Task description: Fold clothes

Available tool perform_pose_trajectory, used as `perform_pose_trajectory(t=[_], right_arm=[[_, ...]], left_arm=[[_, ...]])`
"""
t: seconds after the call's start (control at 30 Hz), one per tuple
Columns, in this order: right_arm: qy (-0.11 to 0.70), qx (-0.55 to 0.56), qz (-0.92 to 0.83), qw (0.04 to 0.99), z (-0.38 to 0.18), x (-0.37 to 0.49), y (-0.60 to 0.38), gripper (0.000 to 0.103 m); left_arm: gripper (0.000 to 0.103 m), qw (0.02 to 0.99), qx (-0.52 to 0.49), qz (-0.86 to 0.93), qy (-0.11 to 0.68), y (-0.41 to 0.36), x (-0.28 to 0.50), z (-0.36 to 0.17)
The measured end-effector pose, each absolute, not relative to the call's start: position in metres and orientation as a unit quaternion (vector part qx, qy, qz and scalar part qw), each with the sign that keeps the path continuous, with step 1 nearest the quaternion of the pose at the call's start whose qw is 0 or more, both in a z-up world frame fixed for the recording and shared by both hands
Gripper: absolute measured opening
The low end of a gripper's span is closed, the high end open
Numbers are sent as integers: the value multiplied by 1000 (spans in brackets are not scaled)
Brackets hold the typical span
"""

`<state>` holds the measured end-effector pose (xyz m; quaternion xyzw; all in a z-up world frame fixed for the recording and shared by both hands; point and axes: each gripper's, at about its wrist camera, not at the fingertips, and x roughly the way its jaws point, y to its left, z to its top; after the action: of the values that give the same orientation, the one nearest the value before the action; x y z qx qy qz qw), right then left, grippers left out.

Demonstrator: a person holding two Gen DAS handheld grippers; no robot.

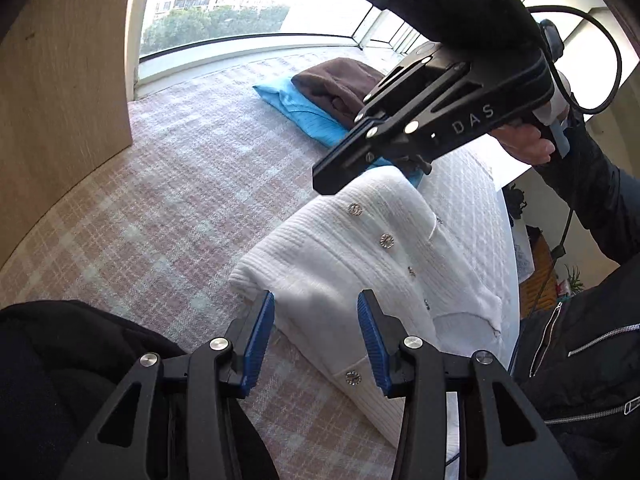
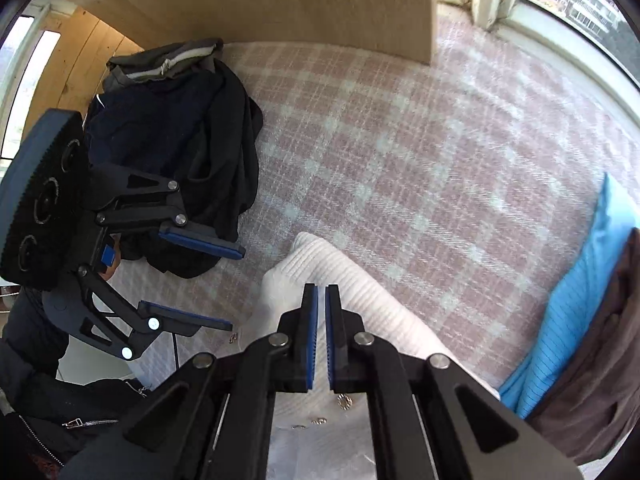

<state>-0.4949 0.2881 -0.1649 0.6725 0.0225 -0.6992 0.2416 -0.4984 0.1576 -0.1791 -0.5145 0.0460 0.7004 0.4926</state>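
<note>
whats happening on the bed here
A person is folding clothes on a pink plaid bedspread, one hand-held gripper in each hand. A white ribbed knit cardigan with sparkly buttons lies partly folded in front of them. The left hand-held gripper is open just above its near edge; the right hand-held gripper is nearly shut over it, apparently holding nothing. A folded brown garment on a folded blue one lies near the window; dark clothes wait in a heap.

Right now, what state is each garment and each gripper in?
White cardigan: folded, buttoned, flat on the bed.
Brown garment: folded, atop the blue one.
Blue garment: folded flat.
Dark clothes pile: unfolded, heaped.
Left gripper: jaws open, empty.
Right gripper: jaws nearly shut, holding nothing visible.
</note>
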Motion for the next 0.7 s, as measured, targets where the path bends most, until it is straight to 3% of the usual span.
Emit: perform_pose_trajectory(t=[0.1,0.3,0.4,0.47,0.6,0.7], right_arm=[[17,650,-730,209,-139,-489,320,6],[-47,668,-726,158,-192,-474,358,6],[-96,664,-725,156,-208,-470,370,6],[-100,642,-743,161,-184,-458,376,6],[-107,643,-740,165,-179,-410,374,7],[-117,661,-722,168,-194,-369,367,8]], left_arm=[[42,511,-509,689,63,182,-495,-174],[42,510,-538,657,139,215,-473,-207],[42,502,-548,659,112,208,-477,-200],[42,493,-551,666,99,201,-473,-185],[42,518,-539,654,118,193,-423,-157],[43,533,-561,622,118,194,-383,-168]])
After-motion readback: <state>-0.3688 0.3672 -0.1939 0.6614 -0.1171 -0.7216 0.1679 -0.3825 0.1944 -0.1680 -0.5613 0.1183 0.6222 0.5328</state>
